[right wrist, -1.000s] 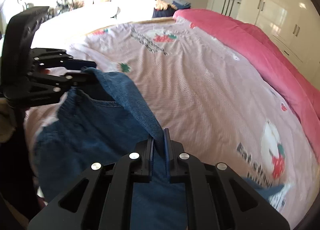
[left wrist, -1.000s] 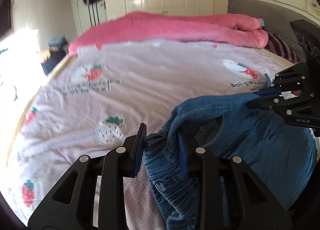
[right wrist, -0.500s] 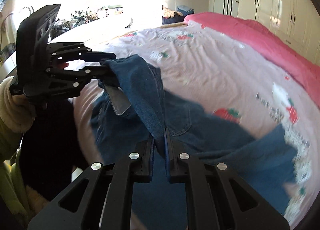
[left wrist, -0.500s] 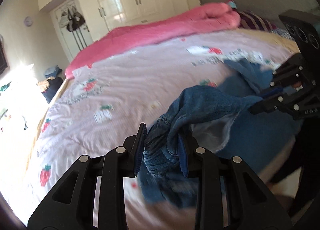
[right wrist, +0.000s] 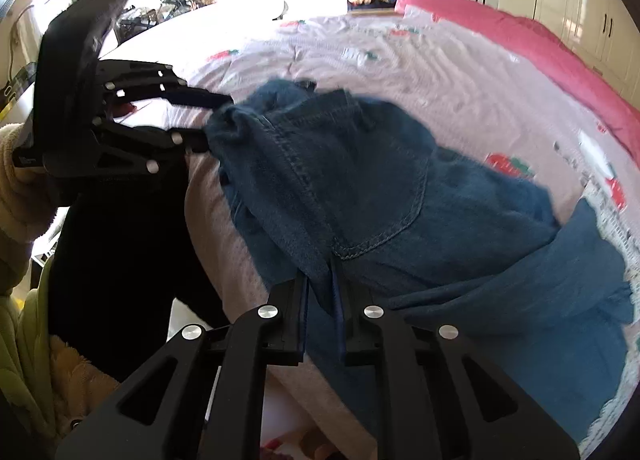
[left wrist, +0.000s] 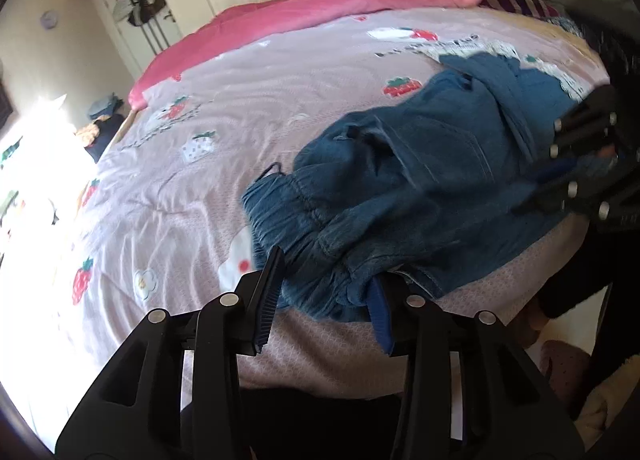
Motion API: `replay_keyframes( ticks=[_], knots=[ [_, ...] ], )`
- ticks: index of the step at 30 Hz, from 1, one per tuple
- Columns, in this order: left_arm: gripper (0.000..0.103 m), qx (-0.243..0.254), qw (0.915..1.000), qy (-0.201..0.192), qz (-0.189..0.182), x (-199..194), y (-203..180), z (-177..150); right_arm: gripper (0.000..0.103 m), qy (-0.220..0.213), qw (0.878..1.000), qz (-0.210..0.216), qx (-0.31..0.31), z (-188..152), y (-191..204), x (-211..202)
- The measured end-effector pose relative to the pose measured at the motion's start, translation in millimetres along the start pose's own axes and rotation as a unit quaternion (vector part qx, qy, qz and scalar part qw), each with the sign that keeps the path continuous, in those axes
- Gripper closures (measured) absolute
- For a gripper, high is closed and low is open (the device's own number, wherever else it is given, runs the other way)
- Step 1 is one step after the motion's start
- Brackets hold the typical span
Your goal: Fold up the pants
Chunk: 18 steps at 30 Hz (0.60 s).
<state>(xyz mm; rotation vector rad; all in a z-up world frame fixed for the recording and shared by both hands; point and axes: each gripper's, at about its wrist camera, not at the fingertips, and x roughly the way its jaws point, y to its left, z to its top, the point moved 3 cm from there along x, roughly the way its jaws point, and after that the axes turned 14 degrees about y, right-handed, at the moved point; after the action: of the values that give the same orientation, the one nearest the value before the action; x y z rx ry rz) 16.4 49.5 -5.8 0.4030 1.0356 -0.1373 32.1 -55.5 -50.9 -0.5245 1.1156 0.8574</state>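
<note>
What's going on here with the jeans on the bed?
A person holding a two-finger gripper in each hand is laying out a pair of blue jeans on a pink strawberry-print bedspread for folding. The left gripper is at the bunched elastic waistband; its jaws have just been opening, with denim between them. The right gripper has a fold of denim between its nearly closed jaws, which have also just begun to open. The jeans lie rumpled near the bed's edge.

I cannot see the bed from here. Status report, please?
Left gripper just opening, waistband between its pads. Right gripper pinching a fold, loosening. Jeans down on the quilt, bunched. Nothing in the way.
</note>
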Motion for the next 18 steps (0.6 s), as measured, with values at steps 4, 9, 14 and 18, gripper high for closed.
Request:
replay_keyframes(
  ticks=[4, 9, 14, 18],
  knots=[
    [0.070, 0.005, 0.9992, -0.026, 0.030, -15.5, -2.6, 5.2, 0.089, -0.012, 1.000, 0.001, 0.003, 2.6, 1.3, -1.7],
    [0.070, 0.008, 0.9928, -0.079, 0.089, -38.4, 7.6, 16.7, 0.089, -0.081, 0.997, 0.012, 0.000, 8.5, 8.1, -26.7],
    [0.070, 0.007, 0.9988, 0.001, 0.048, -2.4, 4.8, -9.1, 0.089, -0.010, 1.000, 0.000, -0.006, 4.3, 9.5, 6.9],
    [0.067, 0.002, 0.9994, 0.022, 0.028, 4.4, -0.4, -21.2, 0.087, 0.010, 1.000, 0.009, -0.001, 1.8, 6.2, 15.6]
  ],
)
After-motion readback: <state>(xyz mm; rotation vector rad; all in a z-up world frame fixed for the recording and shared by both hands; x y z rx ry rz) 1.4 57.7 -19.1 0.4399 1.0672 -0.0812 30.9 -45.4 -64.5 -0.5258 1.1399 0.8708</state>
